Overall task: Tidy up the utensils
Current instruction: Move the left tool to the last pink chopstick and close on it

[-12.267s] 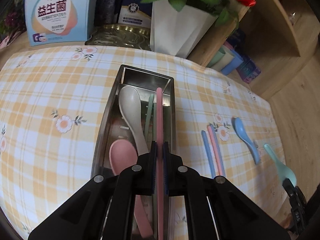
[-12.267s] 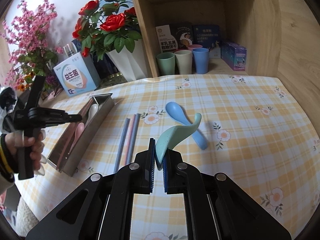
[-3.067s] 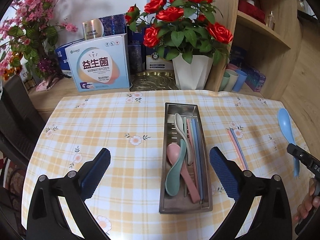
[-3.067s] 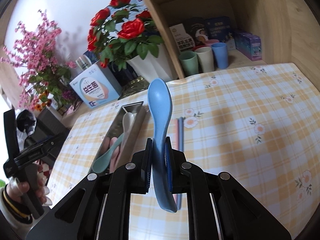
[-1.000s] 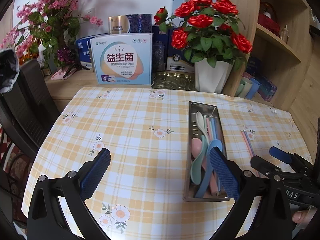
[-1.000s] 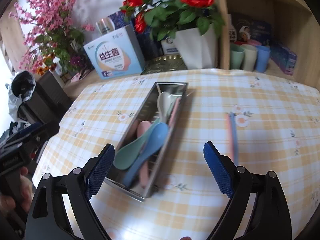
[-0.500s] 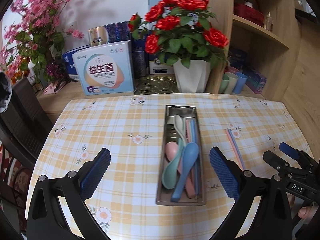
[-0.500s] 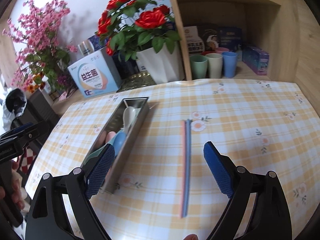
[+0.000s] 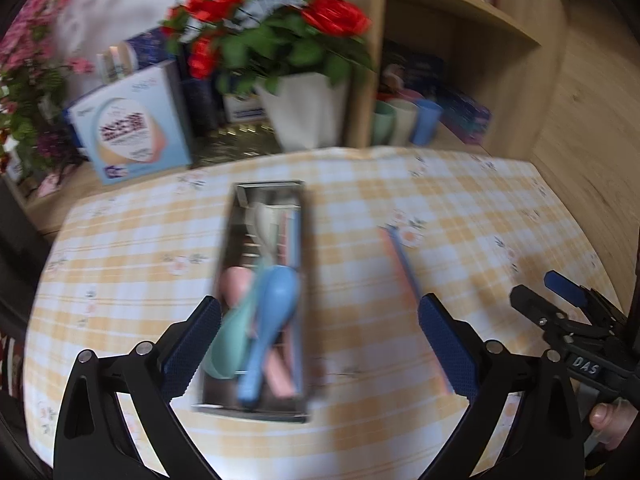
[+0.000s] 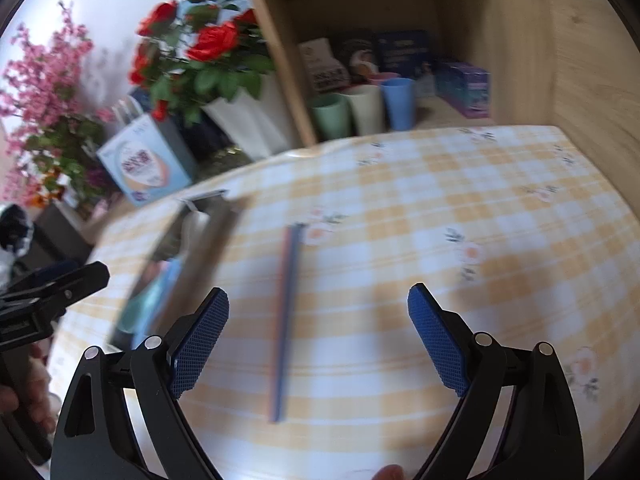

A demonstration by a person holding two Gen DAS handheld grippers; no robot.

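A steel utensil tray (image 9: pixel 228 264) lies lengthwise on the checked tablecloth and holds a blue spoon (image 9: pixel 272 312), a green spoon (image 9: pixel 228 344), a pink spoon (image 9: pixel 234 284), a white spoon (image 9: pixel 262 216) and chopsticks. A pink and a blue chopstick (image 9: pixel 404 268) lie side by side on the cloth to the right of the tray; they also show in the right wrist view (image 10: pixel 286 304). My left gripper (image 9: pixel 318 344) is open and empty above the tray's near end. My right gripper (image 10: pixel 318 340) is open and empty, with the loose chopsticks between its fingers. The tray (image 10: pixel 208 248) lies to its left.
A white pot of red roses (image 9: pixel 304 108), a blue box (image 9: pixel 132 132) and pink flowers (image 9: pixel 24 80) stand behind the table. A wooden shelf at the back right holds coloured cups (image 10: pixel 362 110) and boxes. The right gripper shows at the right edge of the left wrist view (image 9: pixel 560 308).
Both views have moved closer to the table and are blurred by motion. The right gripper now hangs over the loose chopsticks. The blue spoon stays in the tray.
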